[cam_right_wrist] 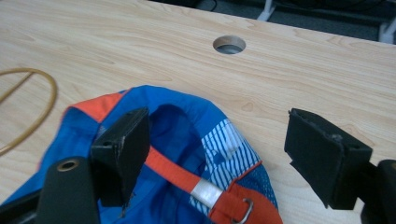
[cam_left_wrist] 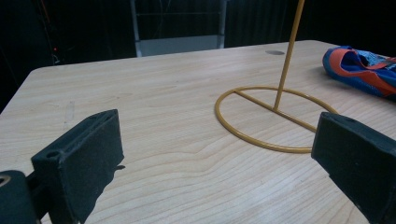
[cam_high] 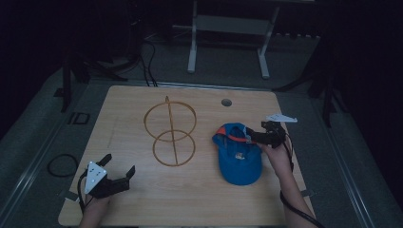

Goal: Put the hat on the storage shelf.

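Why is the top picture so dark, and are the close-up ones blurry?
High view: dim, the room behind the table nearly black, though the blue cap and yellow wire stand still show. Left gripper view: brighter, the wood grain sharp, the near black jaws a bit soft. Right gripper view: brightest, with the cap's silver strap tab shining.

Table (cam_high: 142, 190) – pale wood grain, smooth, slight sheen. Stand (cam_high: 170, 133) – thin yellow wire, glossy, prob. coated metal. Cap (cam_high: 239, 159) – blue cloth w/ orange strap, matt; small metal buckle (cam_right_wrist: 243, 211). Gripper pads (cam_right_wrist: 122, 149) – black, matt, rough-looking.
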`<state>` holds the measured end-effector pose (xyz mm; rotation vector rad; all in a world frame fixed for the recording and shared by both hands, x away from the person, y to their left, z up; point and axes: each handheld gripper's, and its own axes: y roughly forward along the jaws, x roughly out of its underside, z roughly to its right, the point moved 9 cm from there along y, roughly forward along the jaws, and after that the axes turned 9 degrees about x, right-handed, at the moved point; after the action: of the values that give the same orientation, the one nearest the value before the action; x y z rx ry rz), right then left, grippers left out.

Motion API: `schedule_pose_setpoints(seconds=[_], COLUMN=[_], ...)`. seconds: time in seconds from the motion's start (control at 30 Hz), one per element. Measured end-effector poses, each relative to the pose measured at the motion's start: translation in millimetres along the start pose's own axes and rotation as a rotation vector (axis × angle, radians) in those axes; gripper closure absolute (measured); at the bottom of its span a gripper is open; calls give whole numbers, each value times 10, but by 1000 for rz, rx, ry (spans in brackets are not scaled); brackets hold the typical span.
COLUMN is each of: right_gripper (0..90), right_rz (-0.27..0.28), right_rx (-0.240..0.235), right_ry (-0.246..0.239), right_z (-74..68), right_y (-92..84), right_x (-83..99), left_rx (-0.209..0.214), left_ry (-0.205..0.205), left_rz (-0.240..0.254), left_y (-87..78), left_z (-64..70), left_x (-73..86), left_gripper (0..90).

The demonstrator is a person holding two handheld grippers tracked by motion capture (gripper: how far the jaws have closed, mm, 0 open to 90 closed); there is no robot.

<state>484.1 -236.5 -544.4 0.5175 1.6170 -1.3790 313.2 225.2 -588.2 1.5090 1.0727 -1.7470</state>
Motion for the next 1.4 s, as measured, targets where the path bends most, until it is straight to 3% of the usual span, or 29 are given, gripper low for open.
schedule_pose_setpoints(seconds=[0.23,0.53,0.9,1.07,1.2,1.33,1.4], right_gripper=[225,225,236,280,432,574,690], right_rz=[-50,-139,-217,-246,-254,-254,-253], right_rx=[6,34,56,63,20,9,-1], right_ry=[0,-7,-77,-108,-106,-123,-138], right_z=[-45,-72,-87,-102,-141,-179,-210], right_y=[268,569,692,721,701,675,664], right_x=[49,283,419,463,460,457,457], left_rx=[0,4,3,4,8,13,9], left_ry=[1,-1,-11,-12,-8,-4,2], left_rz=[-10,-19,-16,-16,-20,-24,-24], left_y=[4,9,8,6,9,12,13], left_z=[-1,2,-10,-13,-5,7,8], left_x=[11,24,22,24,26,31,29], left_gripper=[25,25,25,25,25,25,25])
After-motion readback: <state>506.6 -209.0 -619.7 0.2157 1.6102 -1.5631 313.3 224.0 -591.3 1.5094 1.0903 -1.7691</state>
